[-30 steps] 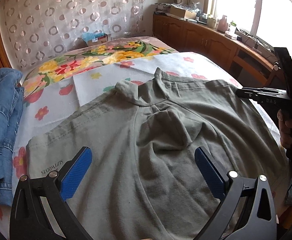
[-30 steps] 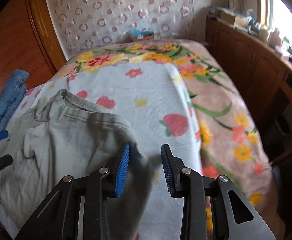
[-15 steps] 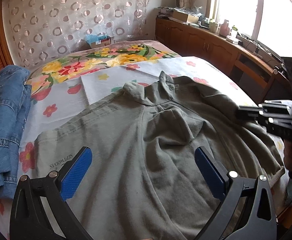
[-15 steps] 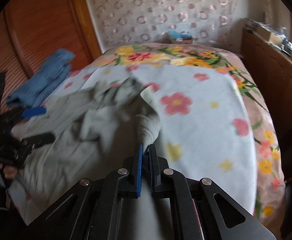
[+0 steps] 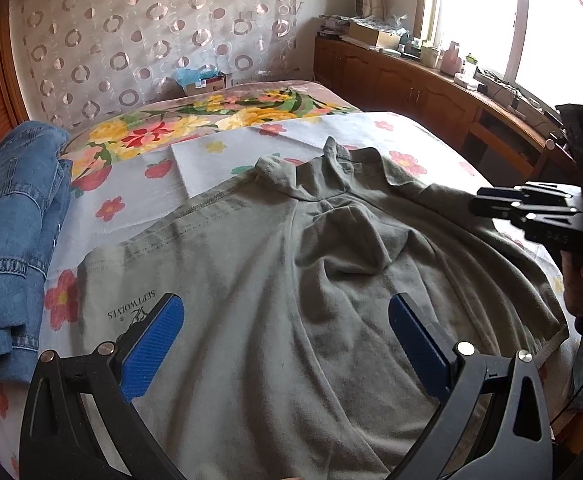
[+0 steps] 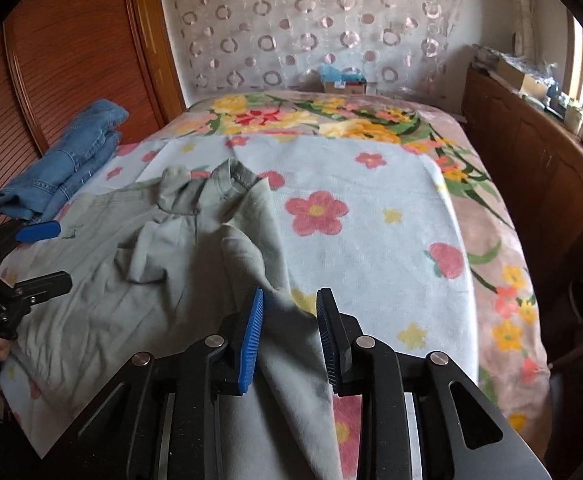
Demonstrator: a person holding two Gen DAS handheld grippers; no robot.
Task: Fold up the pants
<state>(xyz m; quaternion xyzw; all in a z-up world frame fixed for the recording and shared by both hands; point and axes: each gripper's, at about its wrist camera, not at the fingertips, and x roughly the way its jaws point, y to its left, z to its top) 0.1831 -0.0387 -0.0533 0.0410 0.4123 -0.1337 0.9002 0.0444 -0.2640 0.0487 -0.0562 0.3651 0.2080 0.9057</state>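
Note:
Grey-green pants (image 5: pixel 251 280) lie spread and rumpled on the bed, waistband bunched at the far end. They also show in the right wrist view (image 6: pixel 139 264). My left gripper (image 5: pixel 283 340) is wide open just above the cloth near the "SEPTWOLVES" print, empty. My right gripper (image 6: pixel 289 332) is open, its blue pads either side of a raised fold of the pants at their right edge, not pinching it. The right gripper also shows at the right of the left wrist view (image 5: pixel 531 208). The left gripper also shows at the left of the right wrist view (image 6: pixel 31 256).
Folded blue jeans (image 5: pixel 7 248) lie at the bed's left side by a wooden wall panel (image 6: pixel 71 60). A flowered sheet (image 6: pixel 371 216) covers the bed. A wooden cabinet (image 5: pixel 431 92) with clutter runs along the window at right. A small box (image 5: pixel 205 80) sits at the bed's head.
My right gripper was shut on the pants' edge half a second ago and has opened; the fold now lies loose between its pads. My left gripper stayed open, barely moving.

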